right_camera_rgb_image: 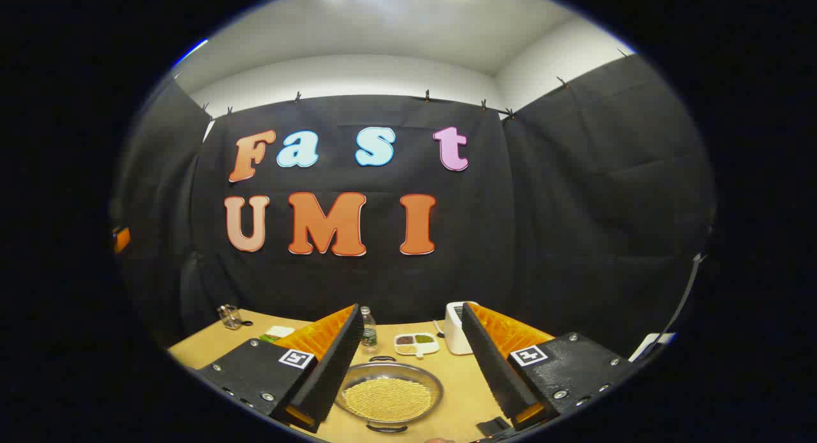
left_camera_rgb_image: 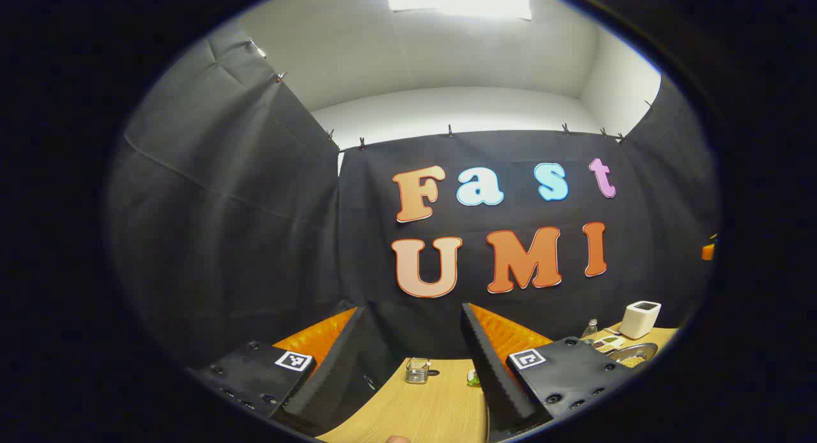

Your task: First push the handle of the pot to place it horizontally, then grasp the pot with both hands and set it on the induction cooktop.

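The pot (right_camera_rgb_image: 389, 395) is a shallow metal one with small loop handles, and it is full of small yellow grains. In the right gripper view it stands on the wooden surface (right_camera_rgb_image: 453, 398), towards the near edge, and it shows between the two fingers of the right gripper (right_camera_rgb_image: 408, 360). These fingers are spread wide and they hold nothing; they are above the pot and do not touch it. In the left gripper view the pot (left_camera_rgb_image: 632, 353) is seen far at the right, partly behind the finger.

The left gripper (left_camera_rgb_image: 412, 366) also has its fingers wide apart, with nothing between them.

Behind the pot, near the far edge of the surface, there is a divided dish (right_camera_rgb_image: 416, 344) with dark, green and pale contents, a small clear bottle (right_camera_rgb_image: 367, 331) beside it, and a white box-shaped appliance (right_camera_rgb_image: 457, 331). At the far left corner stands a small glass container (right_camera_rgb_image: 230, 316). A flat black object (right_camera_rgb_image: 494, 426) lies at the near edge; I cannot tell what it is.
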`<state>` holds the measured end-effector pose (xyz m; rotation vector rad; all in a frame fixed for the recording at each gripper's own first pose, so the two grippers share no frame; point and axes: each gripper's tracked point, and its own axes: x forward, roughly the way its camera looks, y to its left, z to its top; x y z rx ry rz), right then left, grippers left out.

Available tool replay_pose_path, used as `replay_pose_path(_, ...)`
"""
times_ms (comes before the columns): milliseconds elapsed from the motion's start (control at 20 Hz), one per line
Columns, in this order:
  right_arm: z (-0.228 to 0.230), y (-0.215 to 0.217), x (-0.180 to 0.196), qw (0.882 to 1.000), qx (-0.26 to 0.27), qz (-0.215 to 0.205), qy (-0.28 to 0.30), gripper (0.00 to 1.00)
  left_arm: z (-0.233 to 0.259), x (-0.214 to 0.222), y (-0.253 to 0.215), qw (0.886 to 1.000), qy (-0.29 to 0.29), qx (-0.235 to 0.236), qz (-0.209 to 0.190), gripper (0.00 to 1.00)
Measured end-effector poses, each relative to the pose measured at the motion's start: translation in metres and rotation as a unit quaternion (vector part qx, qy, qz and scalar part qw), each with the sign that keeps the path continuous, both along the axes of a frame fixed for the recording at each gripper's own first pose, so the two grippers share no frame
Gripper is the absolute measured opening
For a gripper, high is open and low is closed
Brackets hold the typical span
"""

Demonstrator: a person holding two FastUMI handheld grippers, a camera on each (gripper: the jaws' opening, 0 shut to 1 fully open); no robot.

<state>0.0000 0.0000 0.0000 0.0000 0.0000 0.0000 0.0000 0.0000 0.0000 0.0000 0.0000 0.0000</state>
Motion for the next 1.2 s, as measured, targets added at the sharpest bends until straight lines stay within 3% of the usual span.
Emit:
replay_pose_path(50, 0.004, -0.001, -0.002, 1.000, -0.010, -0.004, -0.008, 0.96, -0.002, 0.000, -0.006, 1.000, 0.006, -0.005, -0.008, 0.99)
replay_pose_path(300, 0.016, -0.007, -0.011, 0.999, -0.015, -0.011, -0.028, 0.96, -0.012, 0.010, -0.019, 0.999, 0.019, -0.028, -0.025, 0.96)
replay_pose_path(450, 0.014, -0.012, -0.012, 0.999, -0.017, -0.015, -0.022, 0.99, -0.013, 0.008, -0.028, 0.999, 0.020, -0.035, -0.035, 0.96)
replay_pose_path(600, 0.012, -0.014, -0.011, 1.000, -0.009, -0.012, -0.016, 0.93, -0.017, 0.011, -0.032, 0.998, 0.024, -0.034, -0.037, 0.96)
replay_pose_path(700, 0.009, -0.012, -0.008, 1.000, -0.005, -0.008, -0.012, 0.99, -0.019, 0.013, -0.034, 0.998, 0.028, -0.035, -0.038, 0.96)
replay_pose_path(750, 0.007, -0.011, -0.007, 1.000, -0.004, -0.006, -0.009, 0.96, -0.020, 0.013, -0.035, 0.998, 0.029, -0.035, -0.039, 0.99)
replay_pose_path(800, 0.006, -0.011, -0.006, 1.000, -0.003, -0.004, -0.007, 0.99, -0.020, 0.013, -0.035, 0.998, 0.029, -0.035, -0.038, 0.96)
replay_pose_path(1050, -0.005, -0.004, 0.000, 1.000, -0.001, 0.008, 0.008, 0.96, -0.023, 0.016, -0.037, 0.998, 0.031, -0.032, -0.038, 0.96)
replay_pose_path(1200, -0.014, 0.002, 0.003, 1.000, -0.001, 0.017, 0.018, 0.83, -0.028, 0.018, -0.040, 0.998, 0.035, -0.027, -0.039, 0.94)
